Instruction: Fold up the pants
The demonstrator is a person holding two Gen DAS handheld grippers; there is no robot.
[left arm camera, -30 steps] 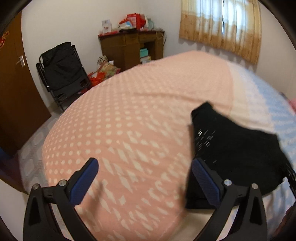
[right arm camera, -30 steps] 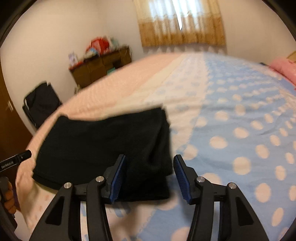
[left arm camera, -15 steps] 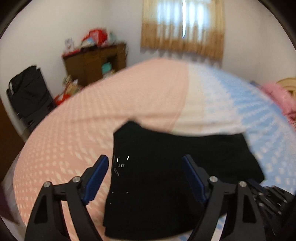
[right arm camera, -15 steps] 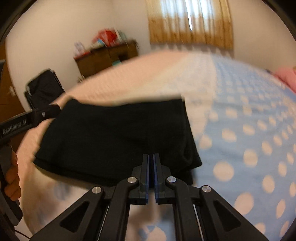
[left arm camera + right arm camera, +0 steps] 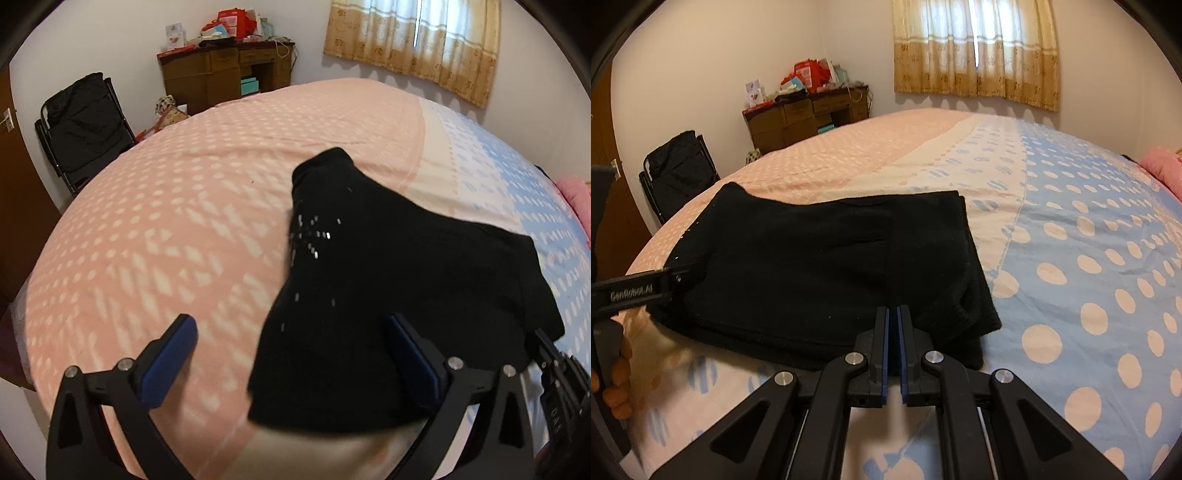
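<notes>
Black pants (image 5: 388,258) lie folded into a rough rectangle on the pink and blue bedspread (image 5: 184,229), near its front edge. My left gripper (image 5: 291,323) is open and its jaws are still opening. The pants' left edge lies between its blue pads (image 5: 173,354), untouched. In the right wrist view the pants (image 5: 831,258) spread out ahead, and my right gripper (image 5: 894,310) is shut on their near edge, pads pressed together over the dark cloth. The left gripper's finger (image 5: 665,282) reaches their left corner, with a hand (image 5: 617,369) on its handle.
A black folding chair (image 5: 85,125) and a cluttered wooden desk (image 5: 225,74) stand by the far wall, past the bed's left edge. A curtained window (image 5: 975,51) lies straight ahead. A pink pillow (image 5: 1163,166) rests at the far right of the bed.
The right gripper's jaws closed at the pants' near edge. The left gripper swung over the pants, then settled lower with their left edge between its wide jaws.
</notes>
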